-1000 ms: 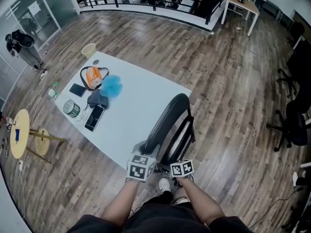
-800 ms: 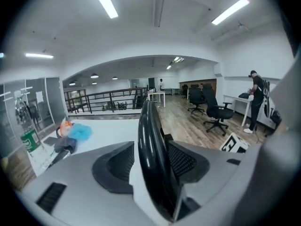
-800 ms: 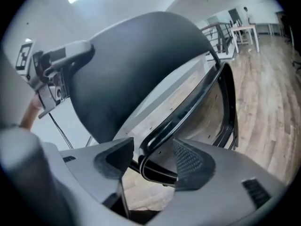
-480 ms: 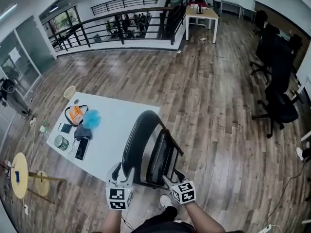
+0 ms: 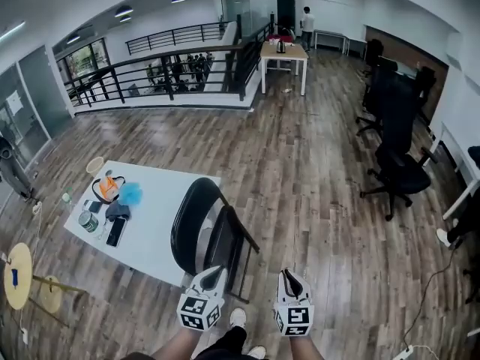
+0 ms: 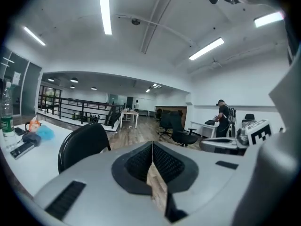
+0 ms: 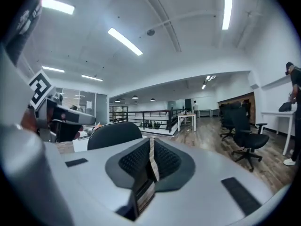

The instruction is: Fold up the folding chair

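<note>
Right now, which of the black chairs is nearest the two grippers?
The folding chair beside the white table, just ahead of the left gripper and the right gripper, whose empty jaws are closing. The office chairs stand far off at the right.

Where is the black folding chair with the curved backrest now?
Head view, lower left of centre: the black folding chair stands beside the white table, at its right edge.
</note>
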Demonstrator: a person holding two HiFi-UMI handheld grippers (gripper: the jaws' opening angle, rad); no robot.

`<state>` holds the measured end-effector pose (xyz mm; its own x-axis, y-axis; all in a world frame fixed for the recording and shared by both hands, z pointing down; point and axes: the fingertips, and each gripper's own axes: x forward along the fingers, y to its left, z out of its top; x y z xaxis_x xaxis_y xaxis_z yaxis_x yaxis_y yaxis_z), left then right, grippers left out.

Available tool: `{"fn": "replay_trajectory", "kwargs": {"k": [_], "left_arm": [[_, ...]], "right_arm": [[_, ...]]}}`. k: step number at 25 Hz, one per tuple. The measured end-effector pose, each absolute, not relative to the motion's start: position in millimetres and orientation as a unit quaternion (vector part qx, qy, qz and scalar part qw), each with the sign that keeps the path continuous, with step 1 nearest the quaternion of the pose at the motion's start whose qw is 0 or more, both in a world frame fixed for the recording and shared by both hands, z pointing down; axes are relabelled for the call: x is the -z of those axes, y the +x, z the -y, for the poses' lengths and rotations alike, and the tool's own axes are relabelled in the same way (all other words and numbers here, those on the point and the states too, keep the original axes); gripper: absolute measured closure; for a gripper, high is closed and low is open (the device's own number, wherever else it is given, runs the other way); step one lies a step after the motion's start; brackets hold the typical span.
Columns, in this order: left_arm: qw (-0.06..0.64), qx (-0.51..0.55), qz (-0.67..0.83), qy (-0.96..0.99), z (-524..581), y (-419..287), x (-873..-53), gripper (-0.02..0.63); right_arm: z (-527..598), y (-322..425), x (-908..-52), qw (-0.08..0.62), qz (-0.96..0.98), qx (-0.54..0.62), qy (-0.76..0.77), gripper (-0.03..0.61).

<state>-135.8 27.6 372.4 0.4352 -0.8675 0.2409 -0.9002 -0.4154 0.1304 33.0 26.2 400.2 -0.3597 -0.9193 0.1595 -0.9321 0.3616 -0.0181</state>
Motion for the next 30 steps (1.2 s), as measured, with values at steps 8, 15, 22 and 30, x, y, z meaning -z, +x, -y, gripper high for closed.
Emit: {"fn": "replay_trajectory", "kwargs": {"k": [8, 15, 22, 30], "left_arm": [[0.111, -0.063, 0.493, 0.860, -85, -92, -366, 0.608], [0.098, -0.059, 0.467, 0.877, -112, -98, -363, 0.607], [0.088, -0.045, 0.451, 0.887, -147, -153, -352, 0.608], [0.082, -0.040, 0.440, 0.893, -186, -221, -344, 0.607]], "right_arm": [[-97, 74, -368, 0.043, 0.789, -0.025, 0.612, 0.563], [-140, 51, -348, 0.057, 0.775, 0.015, 0.629, 0.563], [-184, -11, -329, 0.056, 0.755, 0.038, 0.653, 0.565], [-225, -80, -335, 0.039, 0.755, 0.009, 0.655, 0.565]]}}
